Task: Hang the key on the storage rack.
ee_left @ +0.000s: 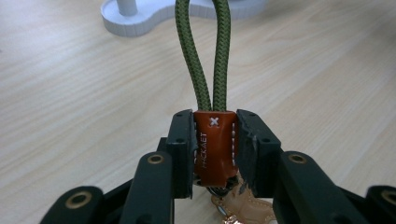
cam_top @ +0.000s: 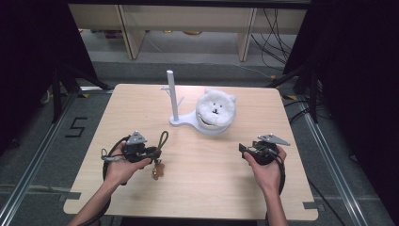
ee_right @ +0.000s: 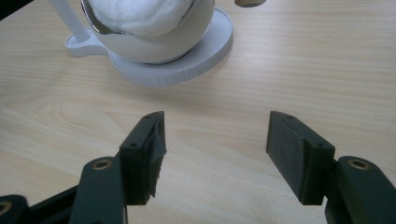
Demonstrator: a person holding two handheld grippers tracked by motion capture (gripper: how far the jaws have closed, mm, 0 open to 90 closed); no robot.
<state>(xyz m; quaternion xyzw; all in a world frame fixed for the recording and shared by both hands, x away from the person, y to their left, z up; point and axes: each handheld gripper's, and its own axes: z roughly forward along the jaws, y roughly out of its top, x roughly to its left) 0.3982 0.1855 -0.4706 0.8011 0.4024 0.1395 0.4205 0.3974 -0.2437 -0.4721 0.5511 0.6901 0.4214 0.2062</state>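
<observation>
My left gripper (cam_top: 149, 151) is shut on a keychain: its jaws clamp the brown leather tab (ee_left: 215, 144), and the green cord loop (ee_left: 205, 56) rises from it toward the white stand. A small tan charm (cam_top: 158, 172) hangs below the tab. The white stand (cam_top: 175, 101) has an upright post with side pegs on a flat base. Beside the post a white plush bear head (cam_top: 215, 108) rests in the stand's bowl. My right gripper (cam_top: 244, 149) is held open above the bare table at the right, its pads (ee_right: 152, 149) wide apart with nothing between them.
The light wooden table (cam_top: 197, 188) has rounded corners and open room at the front and middle. Beyond its far edge stand wooden furniture legs (cam_top: 134, 33), with loose cables (cam_top: 275, 37) on the floor. Dark curtains flank both sides.
</observation>
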